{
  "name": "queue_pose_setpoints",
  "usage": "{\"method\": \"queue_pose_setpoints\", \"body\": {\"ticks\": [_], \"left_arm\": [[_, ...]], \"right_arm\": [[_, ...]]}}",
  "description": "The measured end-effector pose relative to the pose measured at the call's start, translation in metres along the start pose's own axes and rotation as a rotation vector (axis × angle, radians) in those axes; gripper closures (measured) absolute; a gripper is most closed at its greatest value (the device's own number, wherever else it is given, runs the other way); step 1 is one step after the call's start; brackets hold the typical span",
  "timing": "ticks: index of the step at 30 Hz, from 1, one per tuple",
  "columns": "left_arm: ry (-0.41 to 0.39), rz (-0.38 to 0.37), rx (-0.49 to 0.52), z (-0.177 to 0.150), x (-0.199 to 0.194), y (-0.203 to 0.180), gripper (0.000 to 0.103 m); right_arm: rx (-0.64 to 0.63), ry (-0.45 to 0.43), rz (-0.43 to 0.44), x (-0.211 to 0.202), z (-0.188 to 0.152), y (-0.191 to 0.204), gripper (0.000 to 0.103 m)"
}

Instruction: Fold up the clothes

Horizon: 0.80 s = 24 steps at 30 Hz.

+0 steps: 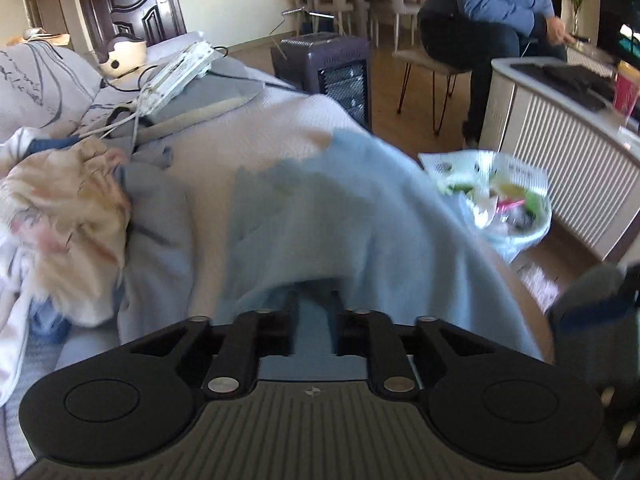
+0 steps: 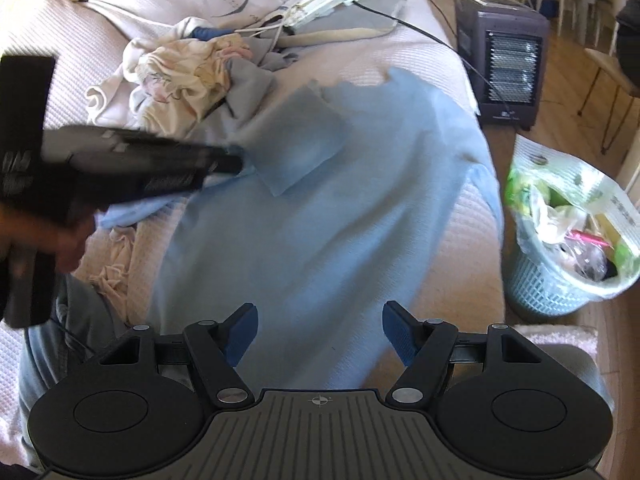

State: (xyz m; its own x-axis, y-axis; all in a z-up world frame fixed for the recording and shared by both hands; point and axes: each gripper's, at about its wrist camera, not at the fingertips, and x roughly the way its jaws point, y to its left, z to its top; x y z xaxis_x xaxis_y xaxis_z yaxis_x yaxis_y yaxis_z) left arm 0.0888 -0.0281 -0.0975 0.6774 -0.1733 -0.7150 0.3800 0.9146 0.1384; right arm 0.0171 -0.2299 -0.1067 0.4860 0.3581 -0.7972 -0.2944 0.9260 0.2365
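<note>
I see the light blue knit garment point(image 2: 320, 208) spread over the white quilted bed point(image 2: 476, 240), its right edge running close to the bed's right side, where a pale blue mesh wastebasket lined with a plastic bag point(image 2: 568, 264) stands on the wooden floor. One dark grey electric heater point(image 2: 504, 68) sits farther off on the same side. At the far left lies one heap of cream and grey crumpled clothes point(image 2: 188, 76), leaving bare quilt between it and the garment's far edge. My left tongs point(image 2: 236, 164) reach in from the left with their tips at a folded-over flap of the blue fabric; cloth drapes over the fingers in their own camera, so I cannot tell whether they grip it. My right tongs point(image 2: 320, 332) stand wide apart above the near part of the garment, holding nothing.
</note>
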Motion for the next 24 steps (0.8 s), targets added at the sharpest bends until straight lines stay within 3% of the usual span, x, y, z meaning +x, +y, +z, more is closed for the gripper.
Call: {"method": "queue_pose_setpoints", "body": {"ticks": [8, 13, 24], "left_arm": [[0.024, 0.096, -0.067, -0.024, -0.021, 0.029, 0.074], [0.048, 0.113, -0.094, -0.034, -0.023, 0.037, 0.07], [0.042, 0.15, 0.061, -0.022, 0.029, 0.026, 0.07]], "right_arm": [[0.027, -0.033, -0.005, 0.001, 0.003, -0.01, 0.032], [0.015, -0.094, 0.021, 0.0, 0.028, -0.011, 0.032], [-0.092, -0.175, 0.069, 0.034, 0.102, 0.017, 0.032]]}}
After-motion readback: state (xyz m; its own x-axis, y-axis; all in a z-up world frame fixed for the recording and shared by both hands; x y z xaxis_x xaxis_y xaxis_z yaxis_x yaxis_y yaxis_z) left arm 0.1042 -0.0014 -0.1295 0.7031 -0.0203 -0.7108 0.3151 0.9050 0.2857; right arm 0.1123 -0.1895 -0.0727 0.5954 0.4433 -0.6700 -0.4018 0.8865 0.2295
